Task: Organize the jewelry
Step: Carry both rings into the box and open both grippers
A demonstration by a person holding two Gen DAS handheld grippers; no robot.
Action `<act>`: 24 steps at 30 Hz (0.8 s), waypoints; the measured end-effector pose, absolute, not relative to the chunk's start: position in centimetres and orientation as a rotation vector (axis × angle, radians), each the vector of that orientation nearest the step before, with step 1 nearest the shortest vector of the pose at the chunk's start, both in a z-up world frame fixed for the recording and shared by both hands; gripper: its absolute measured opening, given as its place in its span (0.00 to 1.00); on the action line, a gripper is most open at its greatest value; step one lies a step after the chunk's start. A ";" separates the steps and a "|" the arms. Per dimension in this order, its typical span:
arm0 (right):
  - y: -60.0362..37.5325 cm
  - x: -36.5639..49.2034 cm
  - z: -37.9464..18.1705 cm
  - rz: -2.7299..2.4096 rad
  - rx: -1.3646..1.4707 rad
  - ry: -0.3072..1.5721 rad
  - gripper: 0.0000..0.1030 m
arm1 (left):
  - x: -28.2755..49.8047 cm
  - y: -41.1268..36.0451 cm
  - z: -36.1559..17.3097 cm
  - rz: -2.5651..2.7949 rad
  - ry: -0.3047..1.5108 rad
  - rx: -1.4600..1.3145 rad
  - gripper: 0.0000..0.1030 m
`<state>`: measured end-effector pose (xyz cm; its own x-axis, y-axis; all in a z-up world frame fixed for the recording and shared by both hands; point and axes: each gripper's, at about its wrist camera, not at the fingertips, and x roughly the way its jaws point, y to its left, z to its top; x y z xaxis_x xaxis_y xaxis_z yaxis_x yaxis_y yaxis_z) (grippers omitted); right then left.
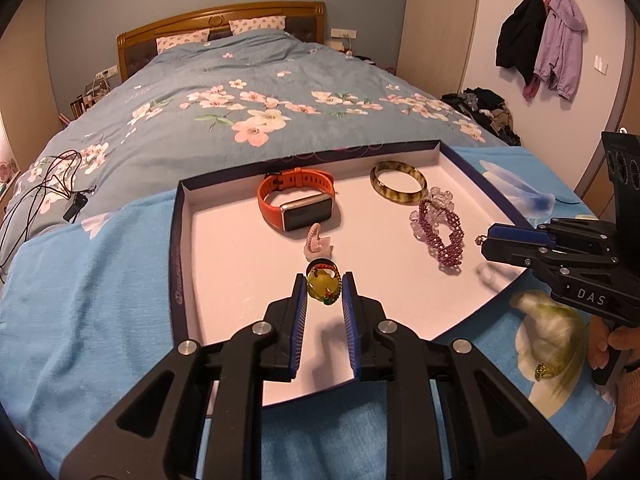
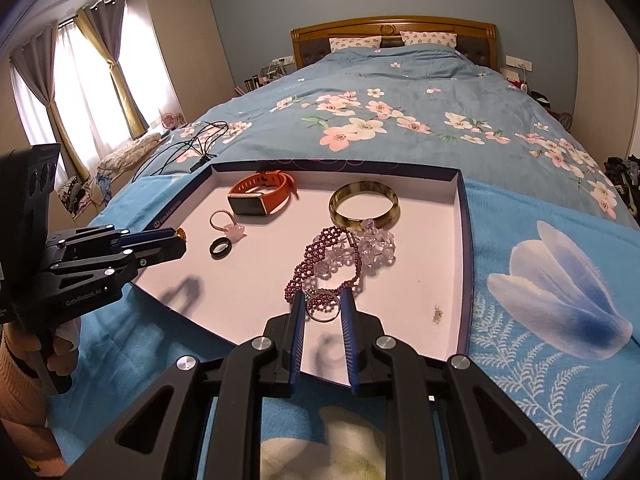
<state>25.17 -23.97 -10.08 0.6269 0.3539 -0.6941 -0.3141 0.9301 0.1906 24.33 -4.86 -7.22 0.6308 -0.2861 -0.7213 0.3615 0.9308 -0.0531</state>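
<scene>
A shallow white tray with a dark blue rim (image 1: 176, 240) (image 2: 464, 216) lies on the bed. My left gripper (image 1: 325, 290) is shut on a yellow-green pendant with beads (image 1: 322, 286), held just above the tray floor; it also shows in the right wrist view (image 2: 180, 236). My right gripper (image 2: 323, 306) is shut on a silver ring (image 2: 323, 307) over the tray's near right part; it also shows in the left wrist view (image 1: 482, 240). In the tray lie an orange watch (image 1: 298, 200) (image 2: 260, 196), a green-brown bangle (image 1: 398, 182) (image 2: 364, 204), a purple bead bracelet (image 1: 438, 230) (image 2: 320, 264), a pink ring (image 1: 316, 242) (image 2: 226, 226) and a black ring (image 2: 220, 248).
The tray rests on a light blue towel (image 1: 88, 280) (image 2: 540, 264) over a floral duvet (image 1: 240, 92). Black cables (image 1: 44, 192) lie on the bed at the left. A small green ornament (image 1: 546, 370) lies on the towel at the right. Clear beads (image 2: 376, 248) lie beside the bangle.
</scene>
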 end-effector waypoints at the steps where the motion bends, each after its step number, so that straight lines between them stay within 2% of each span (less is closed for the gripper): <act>1: -23.9 25.3 -10.2 0.385 0.052 0.811 0.16 | 24.5 -5.0 -7.4 -0.371 0.814 0.102 0.18; 12: -23.3 26.2 -11.0 0.379 0.033 0.837 0.16 | 26.2 -5.9 -8.9 -0.367 0.860 0.112 0.20; 14: -23.4 26.2 -10.9 0.373 0.039 0.830 0.16 | 26.2 -5.9 -8.9 -0.367 0.857 0.107 0.32; 21: -24.8 24.5 -9.5 0.378 0.087 0.779 0.23 | 23.6 -5.2 -6.7 -0.368 0.764 0.125 0.43; 24: -25.2 22.5 -8.6 0.402 0.089 0.756 0.32 | 21.2 -4.7 -5.7 -0.408 0.716 0.140 0.46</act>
